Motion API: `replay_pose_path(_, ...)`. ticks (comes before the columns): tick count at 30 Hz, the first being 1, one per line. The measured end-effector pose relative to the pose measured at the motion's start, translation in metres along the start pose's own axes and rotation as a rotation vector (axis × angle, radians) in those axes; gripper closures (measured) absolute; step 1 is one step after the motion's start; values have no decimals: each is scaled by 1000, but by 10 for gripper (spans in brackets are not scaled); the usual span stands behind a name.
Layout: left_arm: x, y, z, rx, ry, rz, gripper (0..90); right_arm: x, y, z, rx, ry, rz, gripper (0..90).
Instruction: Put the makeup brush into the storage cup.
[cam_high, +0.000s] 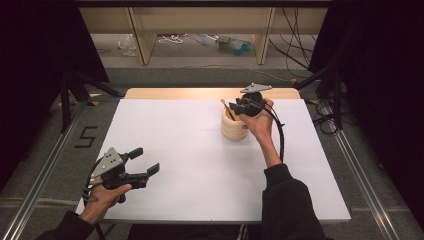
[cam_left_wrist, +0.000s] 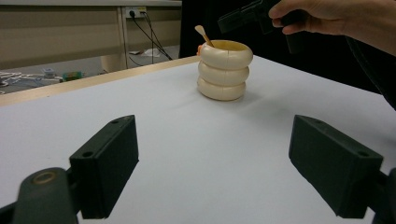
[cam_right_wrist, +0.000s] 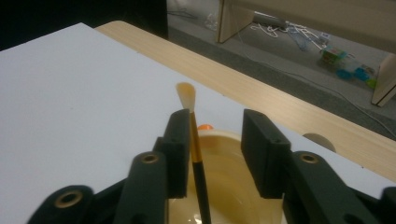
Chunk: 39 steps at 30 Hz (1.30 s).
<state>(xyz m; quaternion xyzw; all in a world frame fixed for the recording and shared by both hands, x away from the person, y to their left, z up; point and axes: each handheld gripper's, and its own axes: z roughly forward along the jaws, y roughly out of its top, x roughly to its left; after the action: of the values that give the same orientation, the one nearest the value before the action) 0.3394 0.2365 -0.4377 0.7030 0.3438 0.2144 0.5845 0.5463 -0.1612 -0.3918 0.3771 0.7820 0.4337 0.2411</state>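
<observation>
The right gripper (cam_high: 243, 106) hangs over the cream, ring-stacked holder (cam_high: 234, 126) at the white table's (cam_high: 200, 165) far side. Its own view shows its jaws parted around the black-handled, pale-tipped brush (cam_right_wrist: 192, 135) standing inside, one jaw touching it. The left gripper (cam_high: 145, 161), spread wide, holds nothing near the front edge.

From the high view I get a brightly lit white counter (cam_high: 200, 165) with light from overhead; both sides fall into near-black curtain (cam_high: 385, 75). Soft short shadow under the cream holder (cam_high: 234, 125). Picture is slightly soft and grainy, no strong glare. In the left gripper view my own black pads (cam_left_wrist: 109, 161) are blurred up close, the holder sharper. In the right gripper view the brush (cam_right_wrist: 191, 126) is fairly sharp, the floor behind hazy, colours dim and bluish.
</observation>
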Motion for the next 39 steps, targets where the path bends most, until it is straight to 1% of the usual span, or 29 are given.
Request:
replay_pose_path(1,0,0,0,0,0,2,155,0,0,0,-9,-8,-7,569)
replay_pose_path(3,0,0,0,1,0,-5,155,0,2,-5,2,-15,0,515)
replay_pose_path(4,0,0,0,0,0,-1,155,0,2,-6,-10,-20,-1,485)
replay_pose_path(6,0,0,0,2,0,2,155,0,4,-10,-17,-32,24,430)
replay_pose_path(7,0,0,0,1,-1,2,155,0,4,-12,-21,-41,22,413)
replay_pose_path(8,0,0,0,2,-1,2,155,-1,5,-15,-20,-37,26,395)
replay_pose_path(9,0,0,0,2,-1,3,155,-1,5,-17,-32,-36,31,382)
replay_pose_path(10,0,0,0,1,0,2,155,-1,6,-20,-32,-31,44,368)
replay_pose_path(12,0,0,0,0,1,-6,155,0,7,-25,-50,-33,52,340)
replay_pose_path(14,0,0,0,1,1,2,155,1,8,-30,-61,-37,38,325)
replay_pose_path(16,0,0,0,0,0,-1,155,5,8,-35,-90,-32,54,303)
replay_pose_path(18,-1,0,0,0,0,-4,155,7,8,-40,-91,-25,53,292)
replay_pose_path(20,0,0,0,-1,1,-3,155,8,8,-45,-98,-31,36,272)
replay_pose_path(21,0,0,0,-1,1,-2,155,9,8,-46,-102,-31,45,268)
replay_pose_path(23,0,1,0,-3,1,-1,155,8,8,-50,-115,-41,33,266)
replay_pose_path(24,0,1,0,-3,2,1,155,9,8,-53,-114,-39,45,262)
replay_pose_path(25,0,1,0,-2,3,0,155,9,7,-54,-129,-44,36,258)
replay_pose_path(26,0,1,0,-3,3,0,155,10,7,-56,-122,-38,51,242)
replay_pose_path(28,1,1,-1,-3,3,5,155,11,6,-61,-119,-38,52,236)
replay_pose_path(29,1,1,-1,-3,1,4,155,12,5,-63,-127,-40,41,232)
replay_pose_path(30,1,1,-1,-3,4,3,155,13,4,-66,-133,-43,44,221)
replay_pose_path(31,1,1,-1,-3,3,1,155,14,2,-68,-147,-46,35,217)
replay_pose_path(33,0,1,-1,-4,4,5,155,15,0,-73,-139,-40,42,210)
replay_pose_path(34,0,1,-1,-3,5,6,155,15,-1,-75,-147,-44,33,209)
replay_pose_path(35,0,1,-1,-3,5,6,155,16,-3,-77,-147,-36,40,203)
replay_pose_path(38,1,1,-1,-2,5,8,155,15,-6,-83,-147,-42,33,200)
replay_pose_path(39,1,1,-1,-3,3,5,155,15,-8,-85,-158,-41,30,200)
